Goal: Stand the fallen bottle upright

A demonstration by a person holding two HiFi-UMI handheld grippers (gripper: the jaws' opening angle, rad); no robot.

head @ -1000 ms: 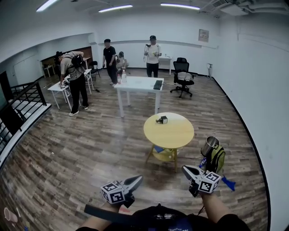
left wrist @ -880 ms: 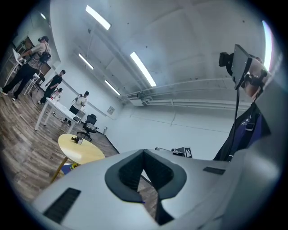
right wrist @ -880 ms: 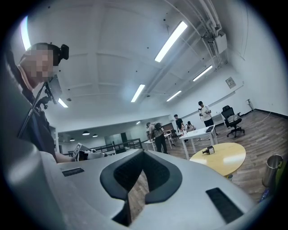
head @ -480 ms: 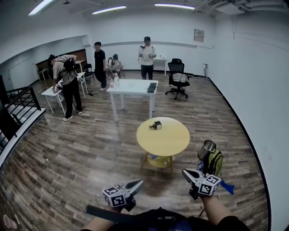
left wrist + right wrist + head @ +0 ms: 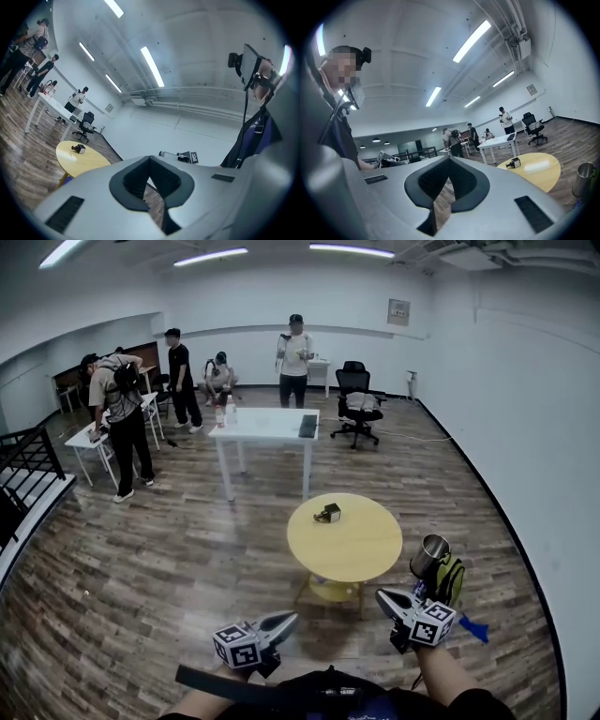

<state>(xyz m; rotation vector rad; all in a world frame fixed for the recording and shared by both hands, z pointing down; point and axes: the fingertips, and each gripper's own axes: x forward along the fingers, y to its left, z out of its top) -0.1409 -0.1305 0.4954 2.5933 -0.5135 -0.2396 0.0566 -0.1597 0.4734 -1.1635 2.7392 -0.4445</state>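
- Looking for the bottle (image 5: 536,165). Where is it?
- Far ahead of the right gripper (image 5: 449,159), a bit to its right, on the round yellow table (image 5: 534,180). It lies flat there, pale and long. I think that is it.
- Is anything holding it?
- No. The right gripper is closed on nothing. The left gripper (image 5: 150,159) is too. Both are well apart from the table.
- How will it feel?
- I guess light and smooth, so it may roll or slip. I would pinch it round the middle, not too hard, then tip it up.
- Do all views show it?
- No. The right gripper view shows it best. The head view shows a small dark box (image 5: 327,513) on the table, but I cannot make out the bottle there.
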